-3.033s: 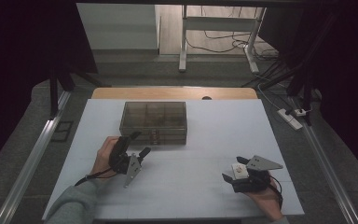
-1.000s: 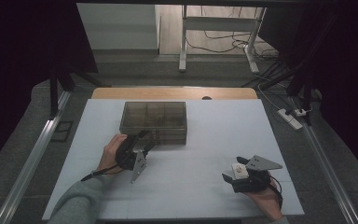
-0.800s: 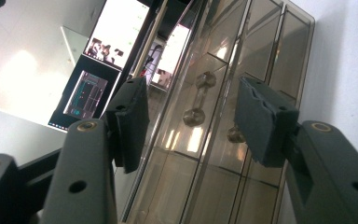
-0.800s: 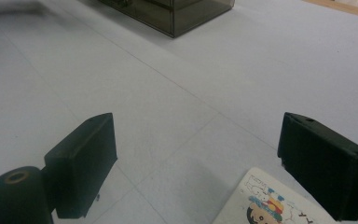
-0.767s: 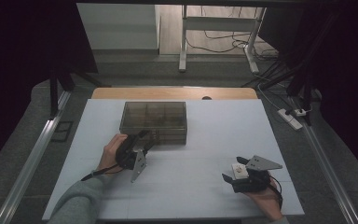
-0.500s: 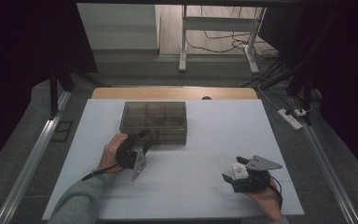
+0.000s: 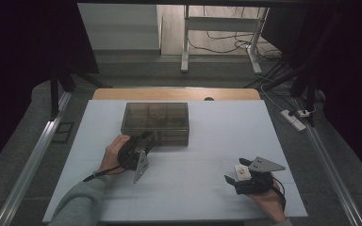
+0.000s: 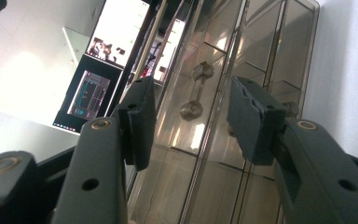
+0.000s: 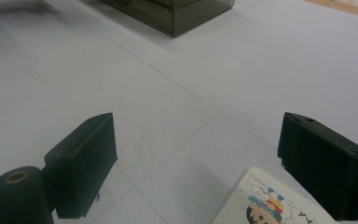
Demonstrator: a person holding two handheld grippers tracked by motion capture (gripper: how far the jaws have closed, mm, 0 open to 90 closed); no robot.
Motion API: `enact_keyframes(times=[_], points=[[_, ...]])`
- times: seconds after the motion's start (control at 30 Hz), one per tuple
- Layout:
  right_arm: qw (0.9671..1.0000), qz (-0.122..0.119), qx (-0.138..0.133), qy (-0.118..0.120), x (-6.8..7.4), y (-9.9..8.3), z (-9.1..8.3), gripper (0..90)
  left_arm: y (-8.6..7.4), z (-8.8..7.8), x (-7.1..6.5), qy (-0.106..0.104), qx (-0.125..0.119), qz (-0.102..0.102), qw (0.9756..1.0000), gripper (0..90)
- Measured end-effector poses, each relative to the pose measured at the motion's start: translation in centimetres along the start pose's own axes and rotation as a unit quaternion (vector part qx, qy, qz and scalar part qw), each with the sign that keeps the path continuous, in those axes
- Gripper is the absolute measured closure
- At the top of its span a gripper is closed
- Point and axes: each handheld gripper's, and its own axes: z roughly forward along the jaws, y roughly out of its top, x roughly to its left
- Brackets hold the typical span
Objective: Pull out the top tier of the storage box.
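Observation:
A smoky see-through compartment box (image 7: 155, 122) stands shut at the middle of the white table (image 7: 217, 141). My left gripper (image 7: 146, 137) is at the box's front left corner, turned on its side. In the left gripper view this gripper (image 8: 193, 119) is open, its pads close to the box wall (image 8: 242, 56) with nothing between them. A small metal dumbbell-shaped part (image 8: 195, 91) lies inside behind the wall. My right gripper (image 7: 236, 175) rests near the front right, open wide (image 9: 198, 149). A small white card with a cartoon print (image 9: 279, 205) lies on the table between its jaws, untouched.
A wooden strip (image 7: 174, 94) runs along the table's far edge. Metal rails (image 7: 33, 160) flank both sides. A power strip (image 7: 294, 117) and cables lie on the floor at the right. White surface stretches between the two grippers.
My left gripper has moved forward and right from the open table up to the box's front left corner. The right gripper and the card have stayed still.

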Motion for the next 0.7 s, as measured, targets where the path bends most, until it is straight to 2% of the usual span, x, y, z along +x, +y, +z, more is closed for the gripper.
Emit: enact_keyframes(times=[0.7], points=[[1.0000,0.001,0.000,-0.001,0.01,-0.02,0.06,11.3,-0.30,0.46,-0.19,0.010,0.004,0.011,0.9999,59.1]])
